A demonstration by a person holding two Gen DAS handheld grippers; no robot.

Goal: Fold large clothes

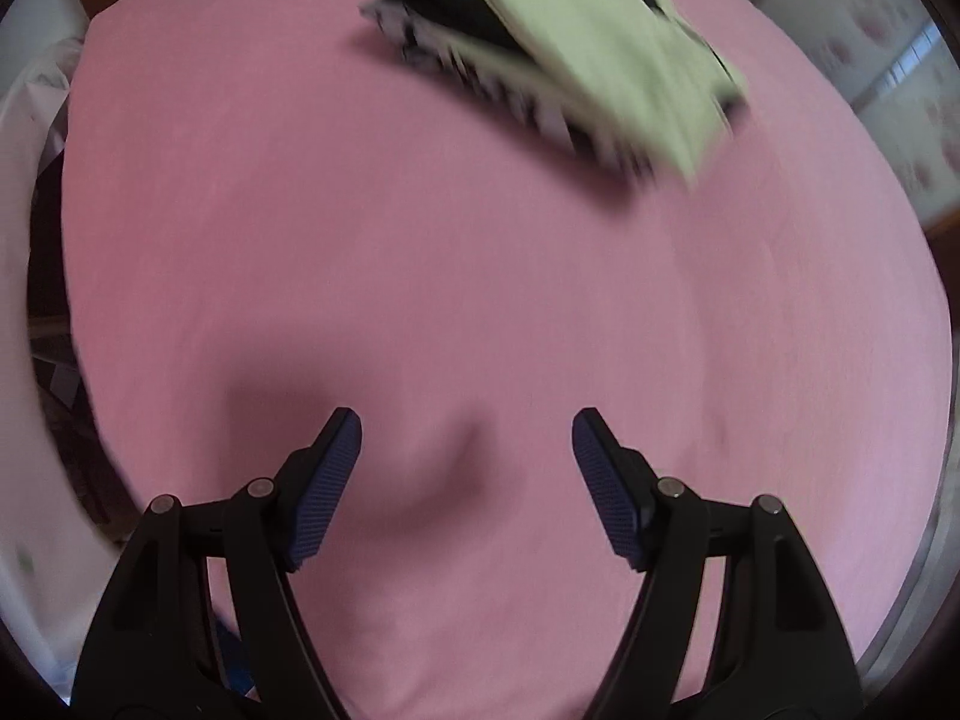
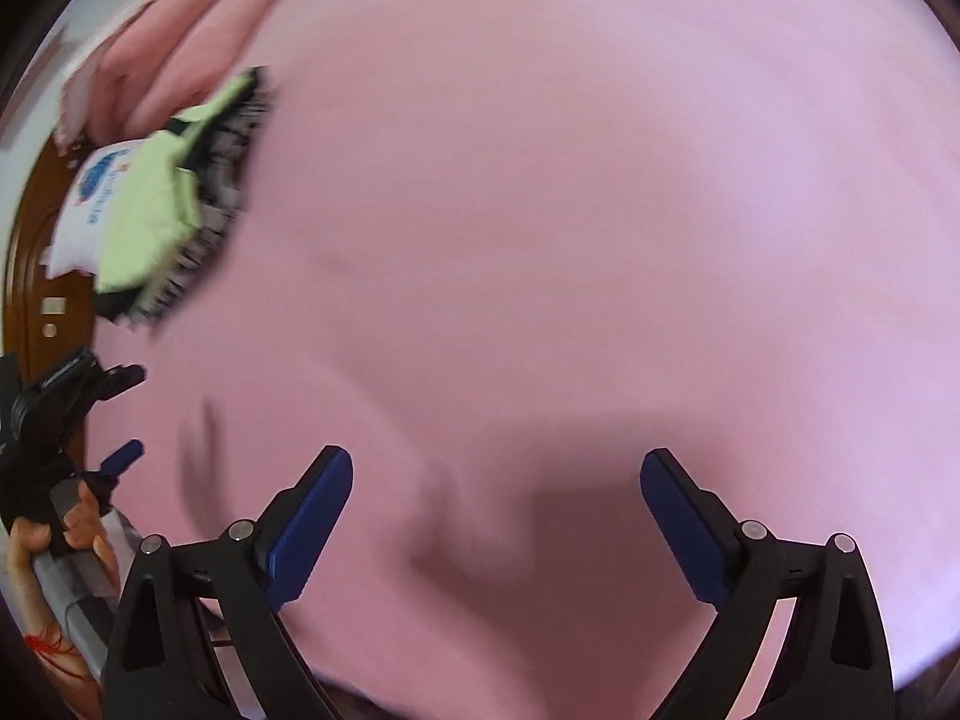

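I have the left gripper [image 1: 467, 450] spread apart over the pink sheet [image 1: 420, 252] with nothing between its pads. The right gripper [image 2: 495, 495] stands wider still, also empty. The folded stack of clothes [image 1: 576, 54], pale green on top with black and striped layers beneath, lies well ahead of the left gripper, near the far edge by the pink pillows [image 2: 180, 54]. Bare sheet stretches wide around both grippers.
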